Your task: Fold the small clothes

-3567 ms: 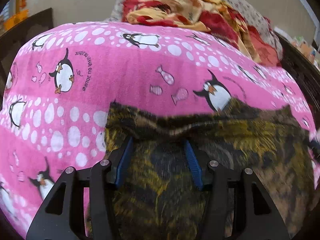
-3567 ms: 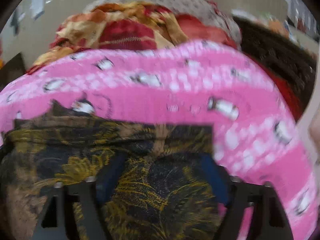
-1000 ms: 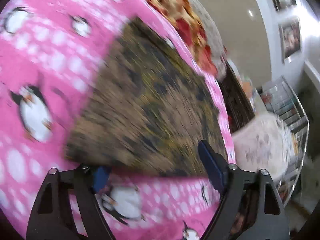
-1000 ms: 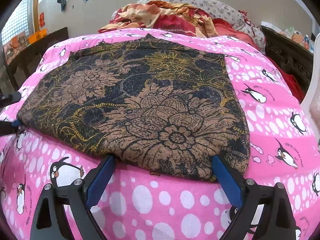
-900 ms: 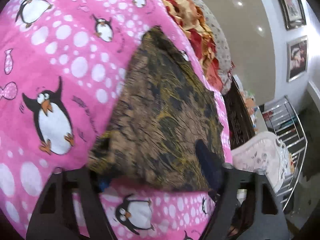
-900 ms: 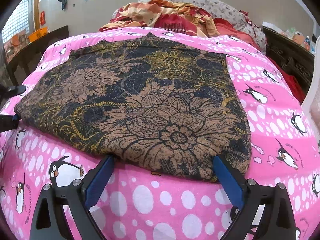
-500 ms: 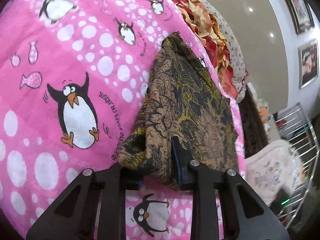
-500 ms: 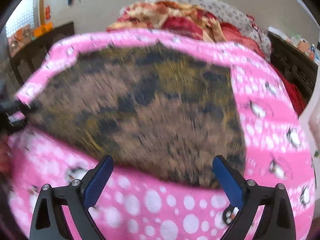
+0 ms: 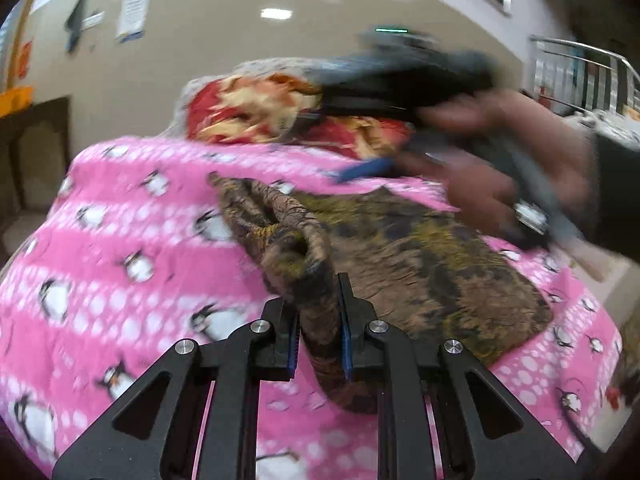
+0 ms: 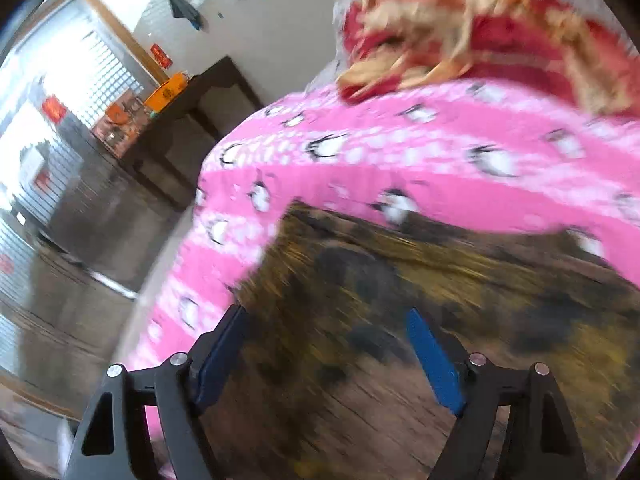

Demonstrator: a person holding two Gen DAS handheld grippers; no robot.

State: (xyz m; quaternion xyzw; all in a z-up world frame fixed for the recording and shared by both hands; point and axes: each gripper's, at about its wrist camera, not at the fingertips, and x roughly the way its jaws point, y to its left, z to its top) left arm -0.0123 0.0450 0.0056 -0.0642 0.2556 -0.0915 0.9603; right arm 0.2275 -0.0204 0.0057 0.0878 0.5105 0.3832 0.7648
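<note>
At lower centre of the left wrist view, the left tool is closing, clamped on a bunched, lifted edge of the brown-and-gold floral cloth, which spreads rightward over the pink penguin blanket. Blurred at upper right, a hand carries the right tool, its jaws wide but closing above the cloth.

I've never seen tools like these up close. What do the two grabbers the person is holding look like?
Both look alike: the left gripper and the right gripper have matt black, angular frames with triangular cut-outs and round silver bolt heads. The inner faces of the jaws carry blue ribbed pads. The hand carrying the right one shows a dark sleeve.
</note>
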